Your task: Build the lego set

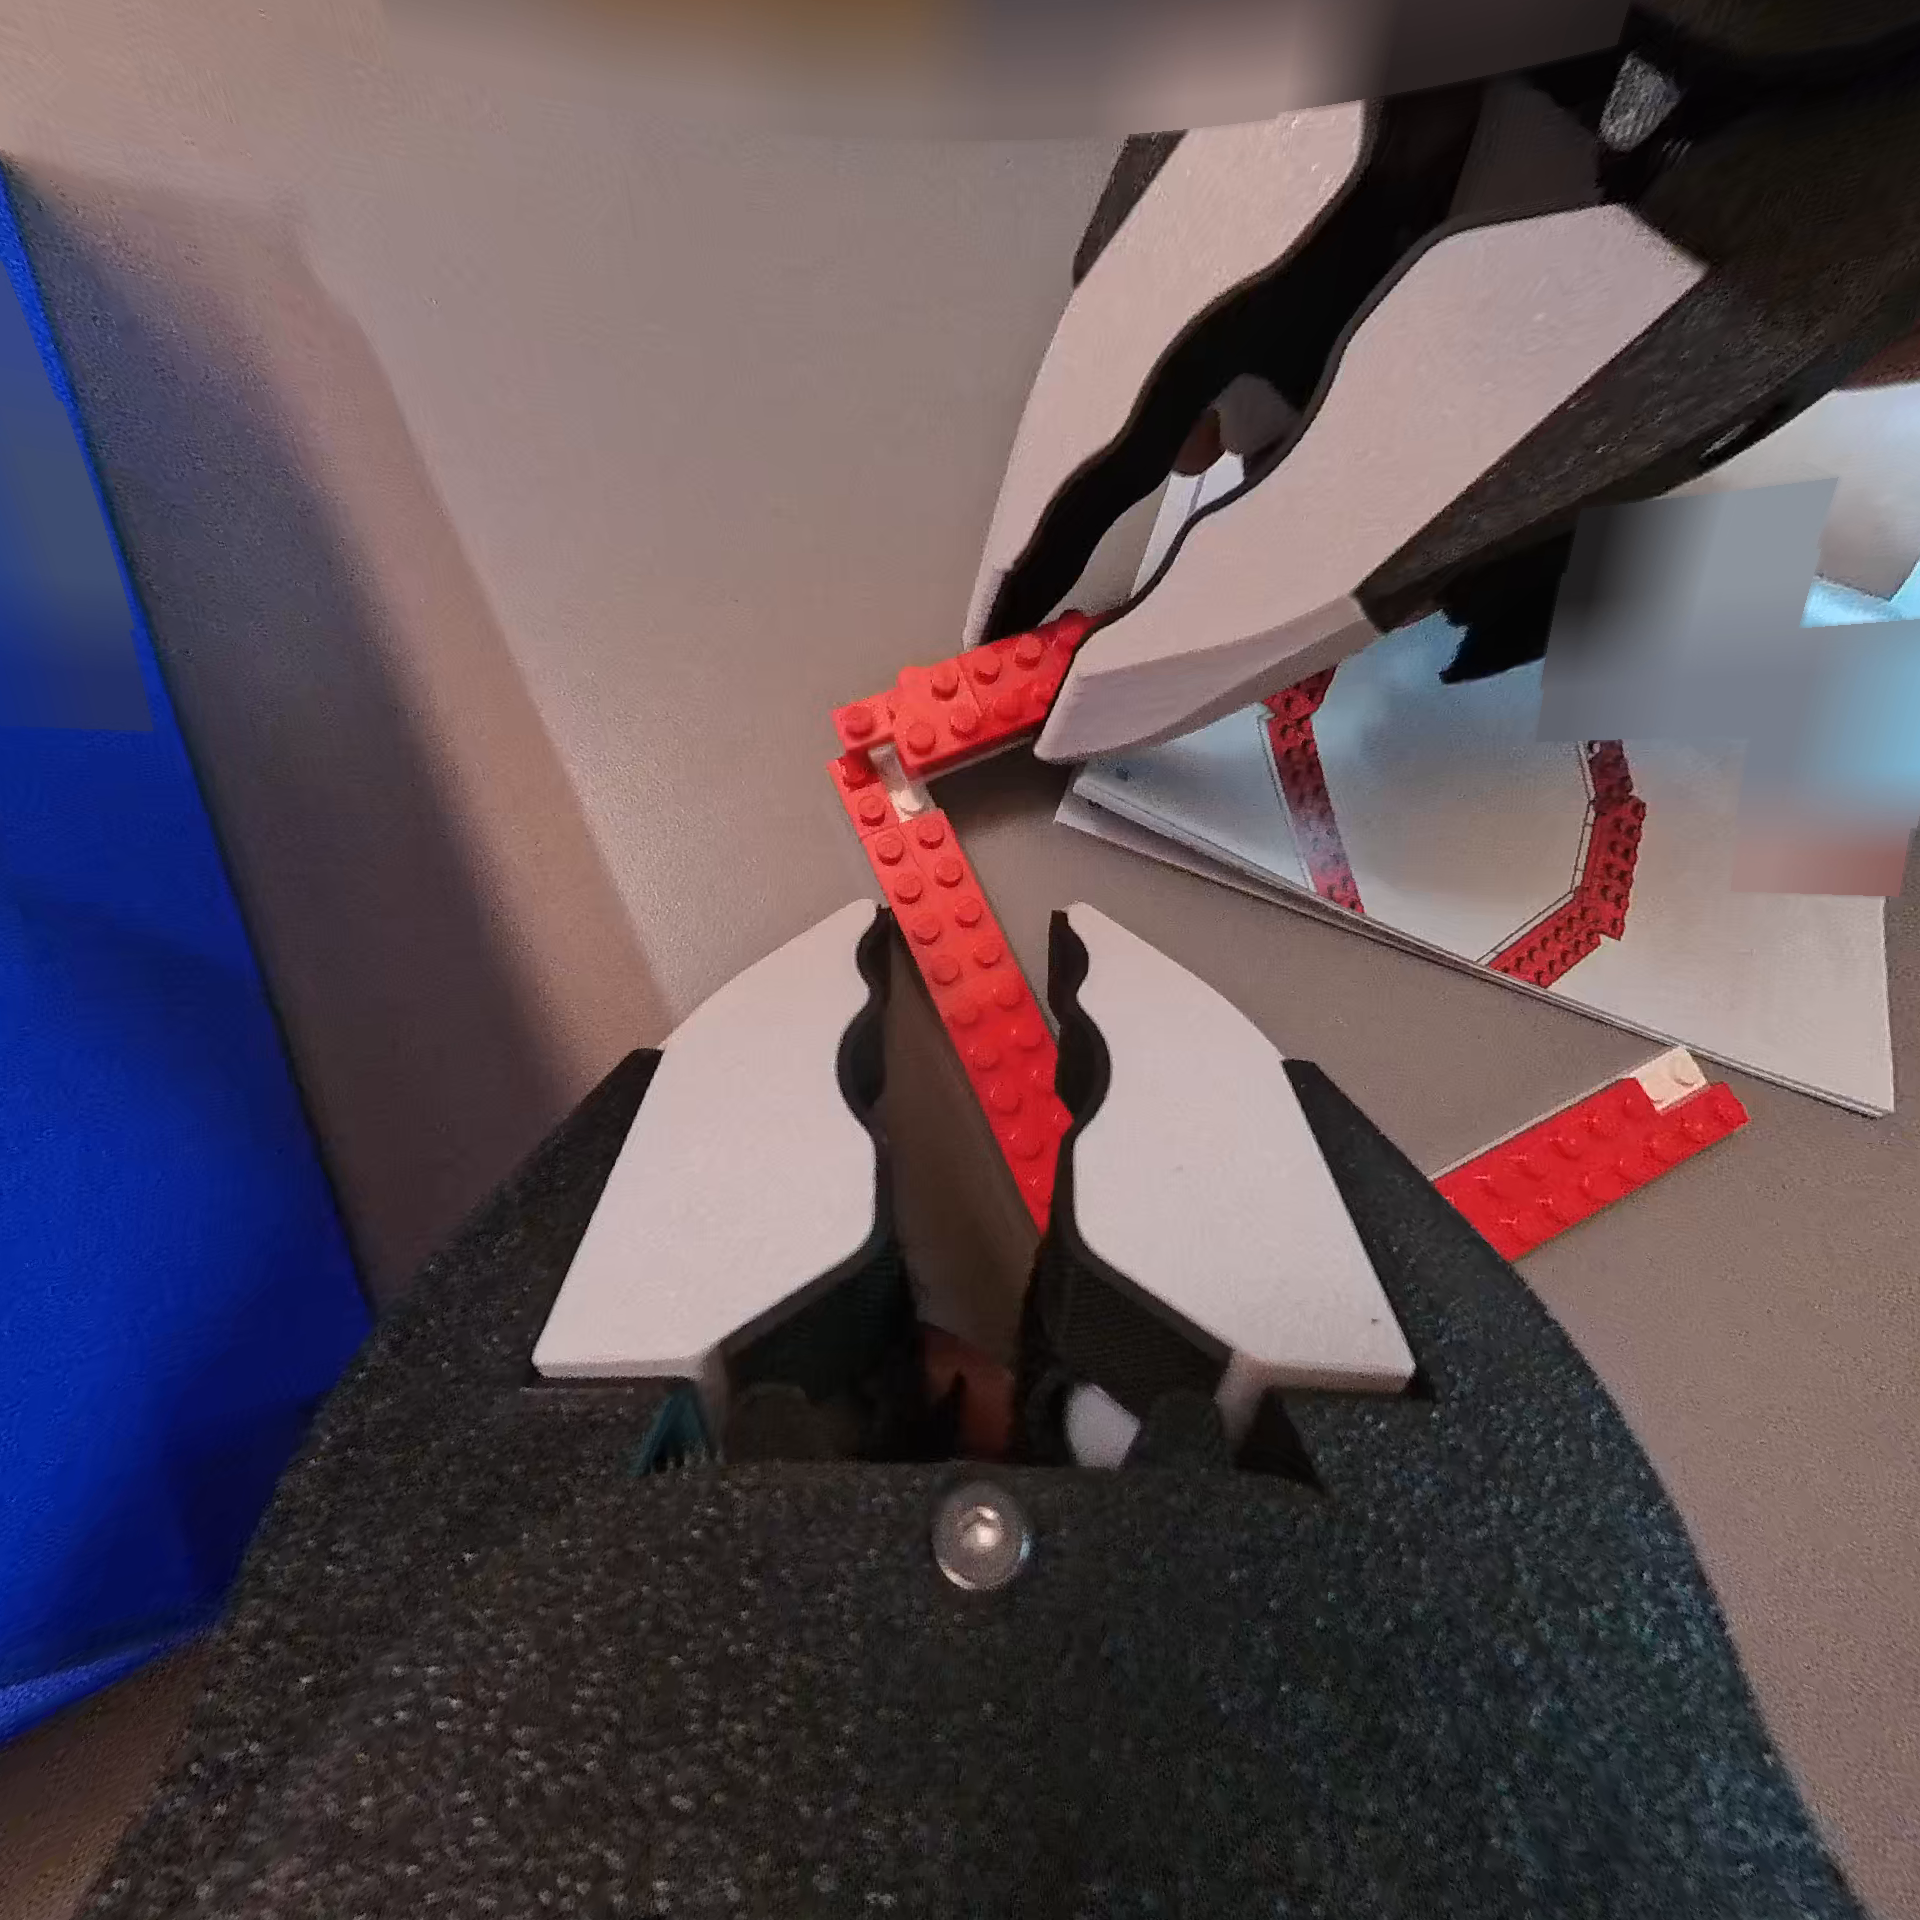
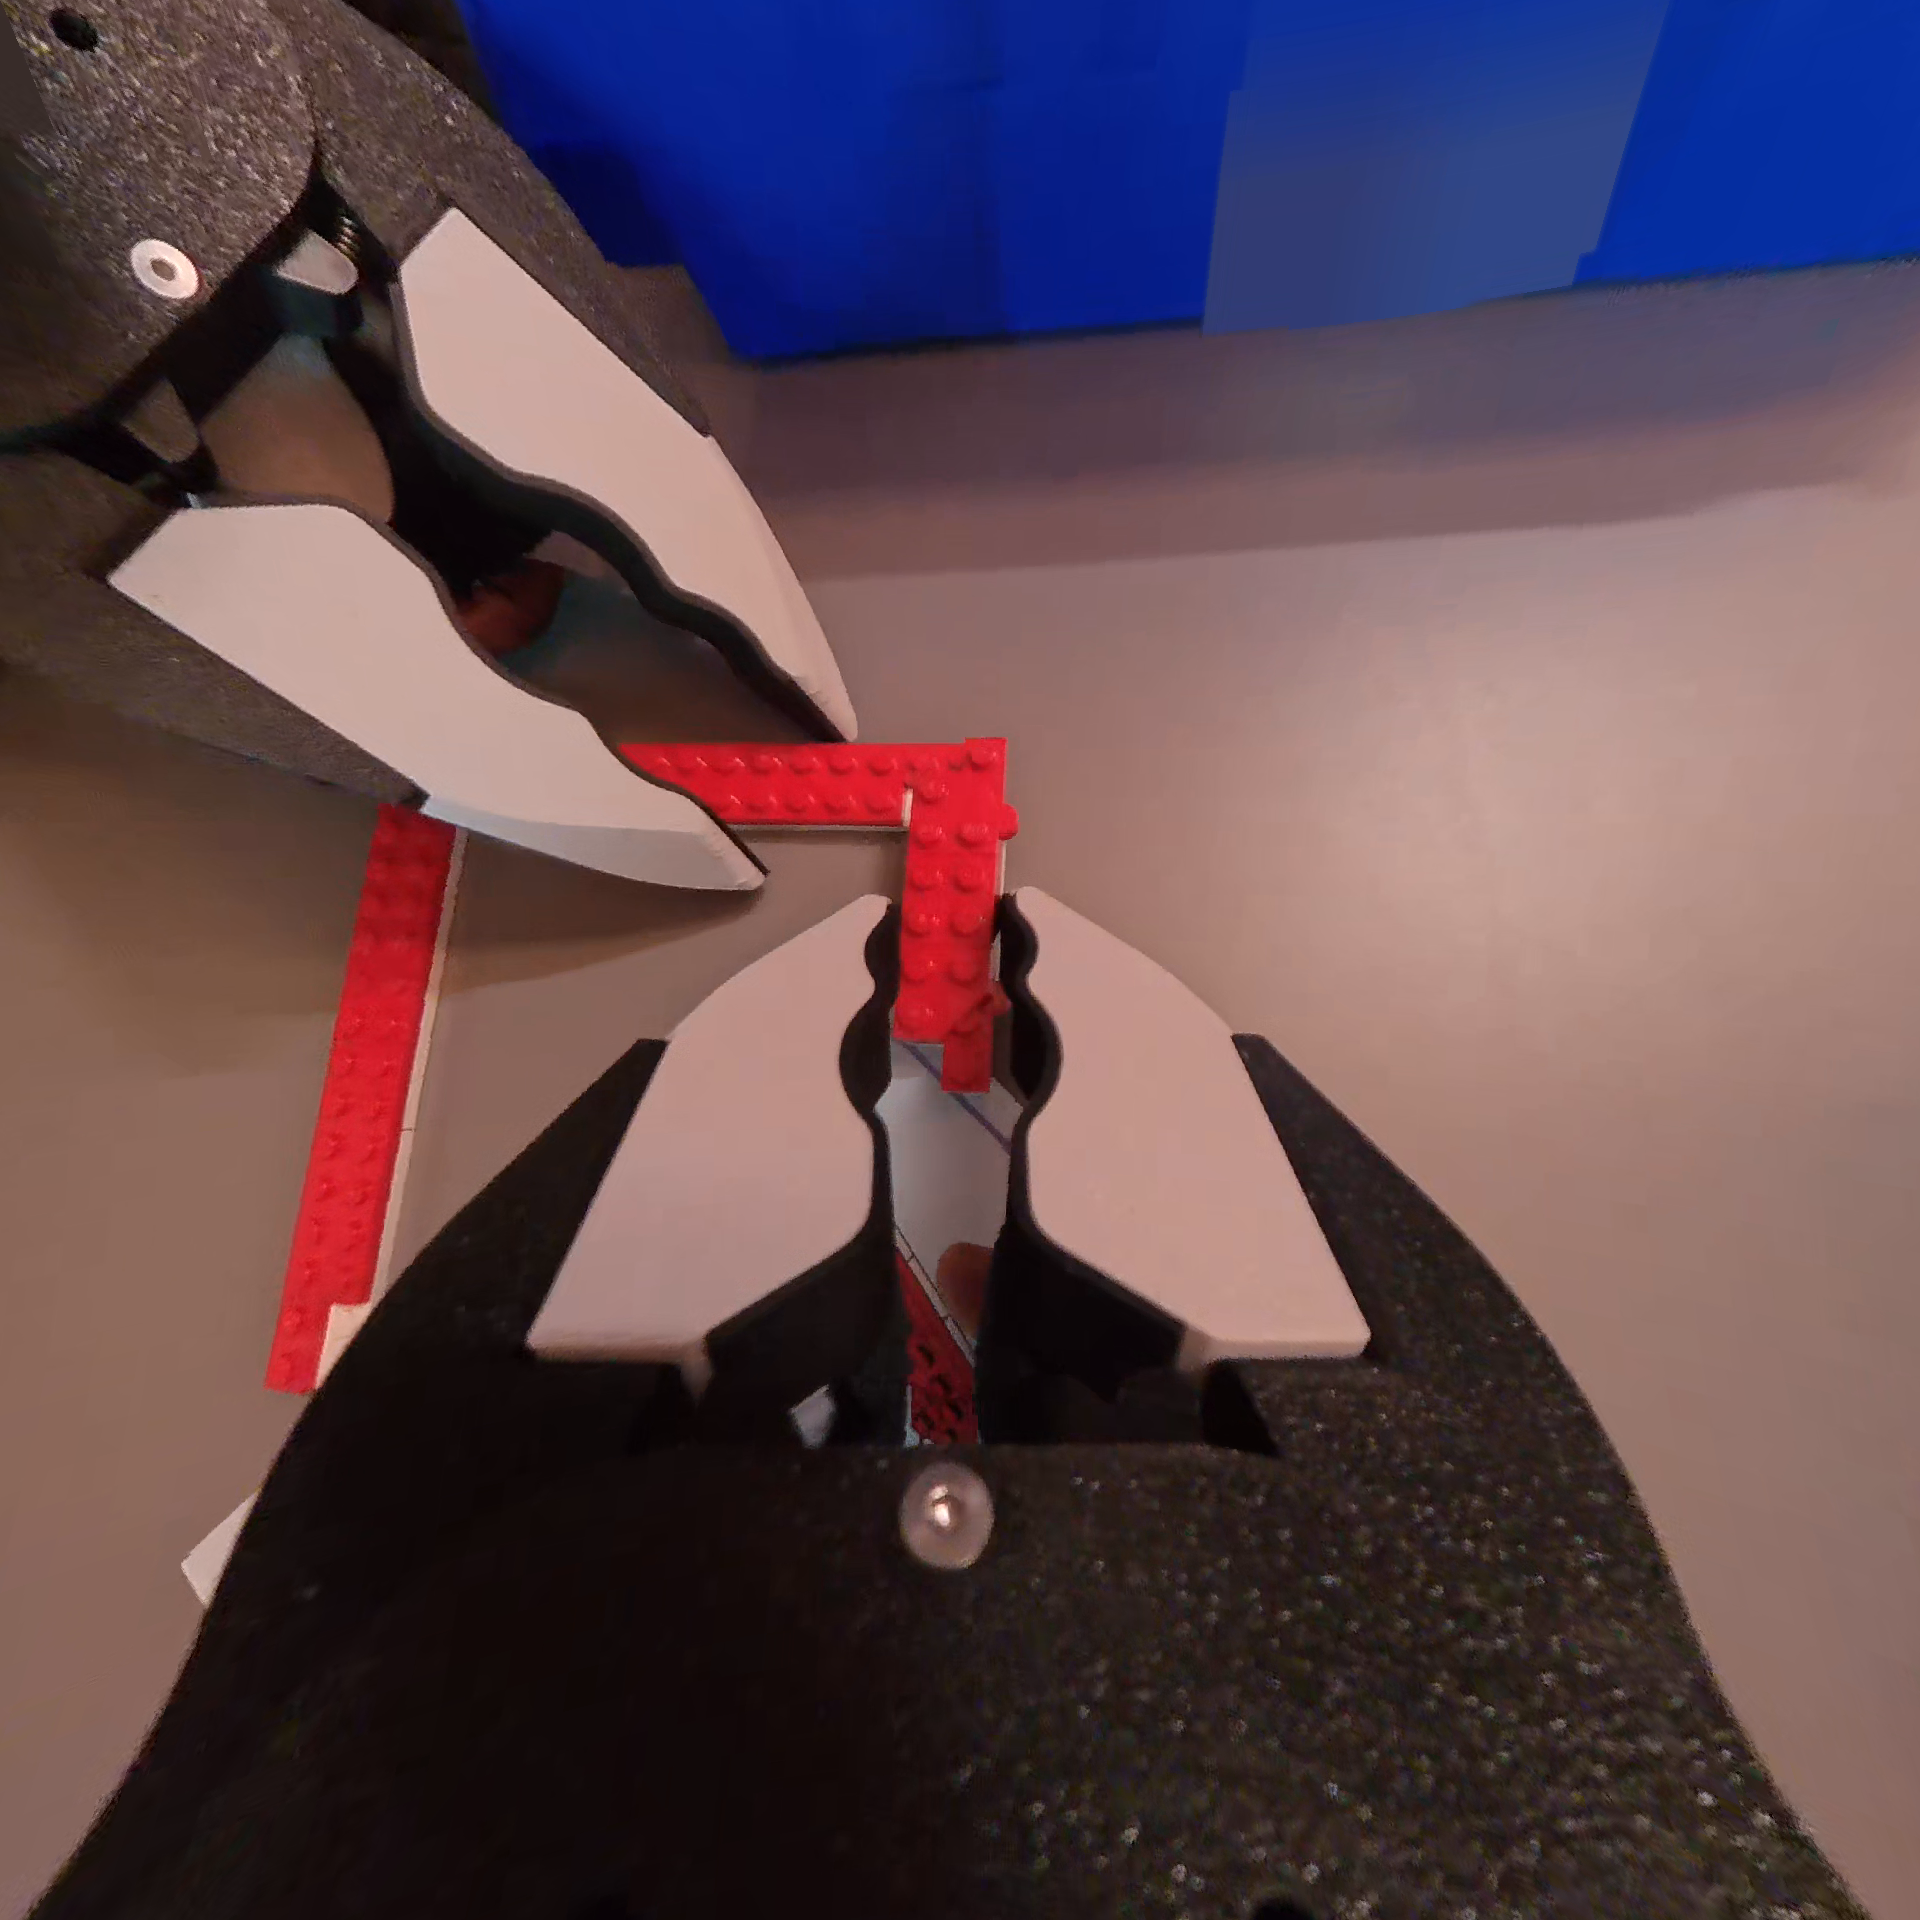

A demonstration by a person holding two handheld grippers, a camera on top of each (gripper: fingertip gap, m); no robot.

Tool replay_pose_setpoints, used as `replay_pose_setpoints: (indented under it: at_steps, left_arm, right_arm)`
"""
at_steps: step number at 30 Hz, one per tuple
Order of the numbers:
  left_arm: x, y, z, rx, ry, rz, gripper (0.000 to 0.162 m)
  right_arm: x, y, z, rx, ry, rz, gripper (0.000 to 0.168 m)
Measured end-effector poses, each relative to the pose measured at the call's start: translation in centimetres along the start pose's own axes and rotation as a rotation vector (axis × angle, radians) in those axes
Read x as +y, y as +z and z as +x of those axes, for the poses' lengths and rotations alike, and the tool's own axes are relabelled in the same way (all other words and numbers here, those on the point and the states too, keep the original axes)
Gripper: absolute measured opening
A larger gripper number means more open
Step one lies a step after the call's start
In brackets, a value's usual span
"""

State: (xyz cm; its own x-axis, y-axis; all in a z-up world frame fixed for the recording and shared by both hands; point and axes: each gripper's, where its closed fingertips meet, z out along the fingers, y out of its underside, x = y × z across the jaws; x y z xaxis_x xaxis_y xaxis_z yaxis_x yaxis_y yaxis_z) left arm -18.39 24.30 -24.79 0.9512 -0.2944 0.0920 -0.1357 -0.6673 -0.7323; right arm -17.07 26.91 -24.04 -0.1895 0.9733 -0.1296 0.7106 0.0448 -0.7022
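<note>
Both hand-held grippers, left [image 1: 971,920] and right [image 2: 951,904], pinching the two arms of the red corner piece [image 2: 940,800] above the bench [image 2: 1455,831]: risk of popping the joint by twisting unevenly.

**No readable writing**

No text, number, brand or sign can be read in either view. The instruction booklet [image 1: 1538,831], lying open near the tabletop's [image 1: 1662,1403] right edge, shows only a printed drawing of red studded plates; parts of its page are covered by blur patches.
</note>
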Motion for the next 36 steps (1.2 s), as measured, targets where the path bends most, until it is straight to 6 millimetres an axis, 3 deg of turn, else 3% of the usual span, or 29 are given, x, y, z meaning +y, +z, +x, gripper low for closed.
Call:
replay_pose_setpoints:
  at_steps: [1, 8, 11, 15, 17, 20, 28, 31, 33, 36]
  left_arm:
    - [0.0, 0.0, 0.0, 0.001, 0.001, 0.0, 0.029]
    - [0.0, 0.0, 0.0, 0.002, 0.003, 0.001, 0.028]
    - [-0.5, -0.3, -0.2, -0.008, -0.002, 0.034, 0.026]
    - [-4.2, -2.6, 0.9, 0.088, -0.013, 0.291, 0.024]
    - [-6.7, -4.6, 2.1, 0.217, -0.096, 0.468, 0.022]
    - [-9.1, -6.9, 2.1, 0.34, -0.3, 0.642, 0.022]
    - [-10.4, -7.4, 3.5, 0.47, -0.444, 0.73, 0.016]
    - [-10.5, -7.7, 3.9, 0.49, -0.412, 0.742, 0.013]
    - [-10.3, -8.1, 4.5, 0.526, -0.36, 0.724, 0.013]
    - [-9.6, -9.2, 6.1, 0.671, -0.234, 0.643, 0.012]
  right_arm:
    - [0.1, 0.2, 0.0, -0.001, 0.003, -0.008, 0.018]
    - [0.0, 0.3, -0.1, 0.004, -0.016, -0.005, 0.018]
    - [-0.9, -0.6, -0.3, -0.036, -0.093, 0.047, 0.018]
    - [-4.1, -3.8, -1.0, -0.099, -0.239, 0.251, 0.018]
    - [-5.9, -5.5, -1.3, -0.133, -0.175, 0.373, 0.018]
    - [-7.5, -7.4, -2.4, -0.203, -0.09, 0.54, 0.018]
    - [-7.6, -8.1, -4.1, 0.047, -0.286, 0.592, 0.017]
    - [-7.5, -8.3, -4.4, 0.163, -0.358, 0.573, 0.018]
    - [-7.1, -8.5, -5.4, 0.139, -0.397, 0.549, 0.024]
    - [-6.4, -9.9, -6.7, -0.05, -0.34, 0.527, 0.028]
